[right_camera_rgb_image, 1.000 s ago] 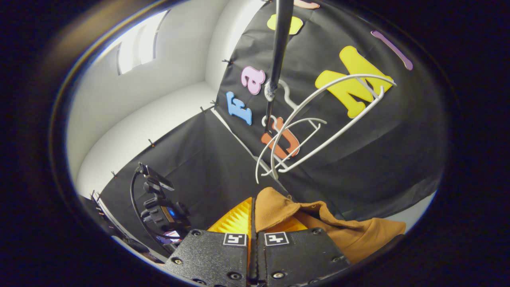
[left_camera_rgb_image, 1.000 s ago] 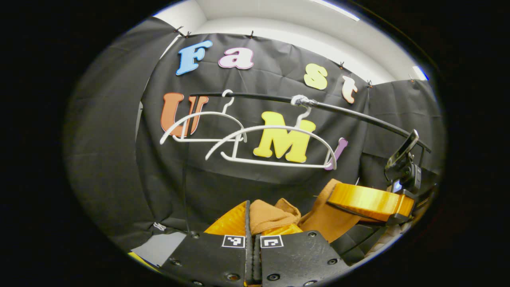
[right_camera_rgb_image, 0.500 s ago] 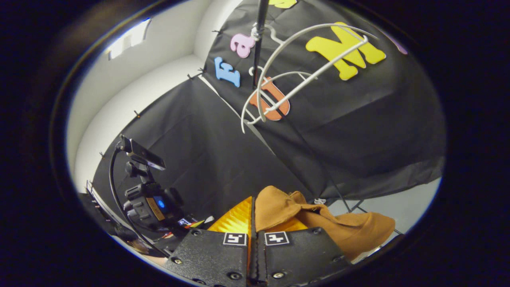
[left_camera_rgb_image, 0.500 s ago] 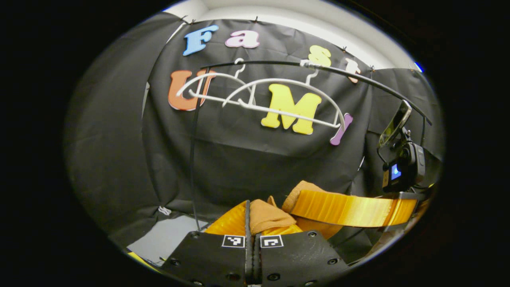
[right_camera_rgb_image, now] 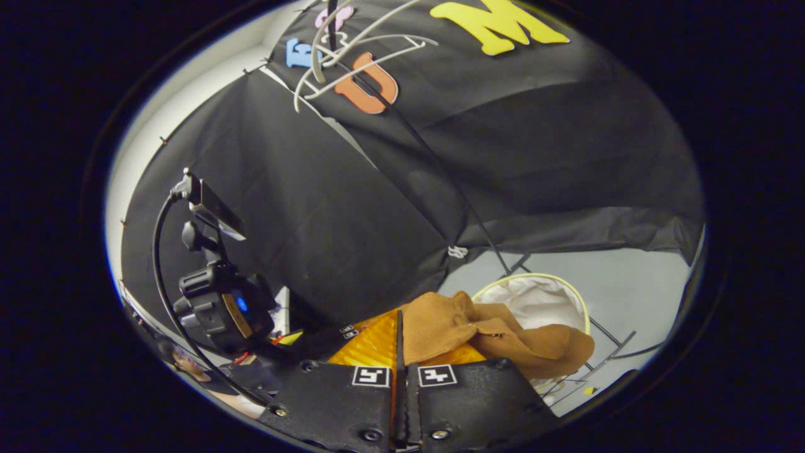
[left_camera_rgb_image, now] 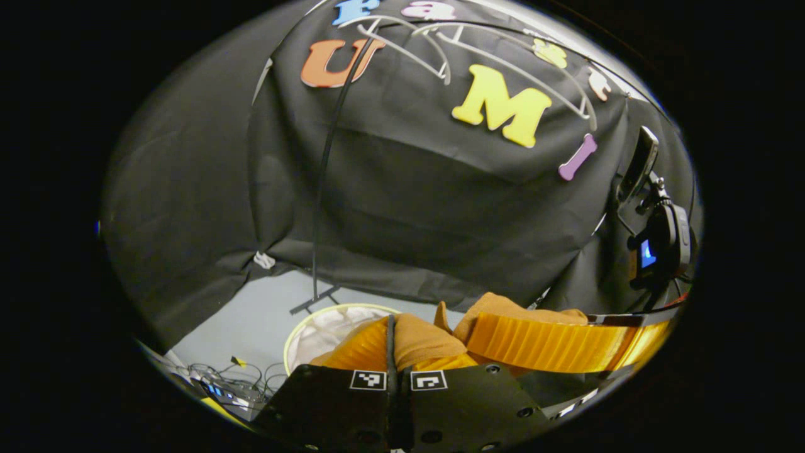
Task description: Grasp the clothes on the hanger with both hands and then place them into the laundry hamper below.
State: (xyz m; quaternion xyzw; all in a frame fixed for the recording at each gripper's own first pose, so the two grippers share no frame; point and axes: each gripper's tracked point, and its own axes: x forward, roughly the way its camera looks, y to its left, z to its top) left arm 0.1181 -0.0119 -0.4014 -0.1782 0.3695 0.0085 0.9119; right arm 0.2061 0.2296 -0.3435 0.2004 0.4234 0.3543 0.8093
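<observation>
Left gripper view: the left claw (left_camera_rgb_image: 395,352) is closed tight on a fold of the brown clothes (left_camera_rgb_image: 422,340), above the white hamper (left_camera_rgb_image: 327,324) on the grey floor (left_camera_rgb_image: 251,321). Right gripper view: the right claw (right_camera_rgb_image: 402,352) likewise pinches the clothes (right_camera_rgb_image: 478,330), which droop over the hamper (right_camera_rgb_image: 541,302). Bare white hangers (right_camera_rgb_image: 352,50) hang on the rail above.

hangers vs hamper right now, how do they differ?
The two white hangers are thin open frames; the laundry hamper is a round tub with a yellow-green rim and pale lining.
The hangers hang bare, high on the black rail; the hamper sits low on the grey floor.
The brown garment is well off the hangers and held over the hamper, not yet in it.
Shared: both are empty.
</observation>
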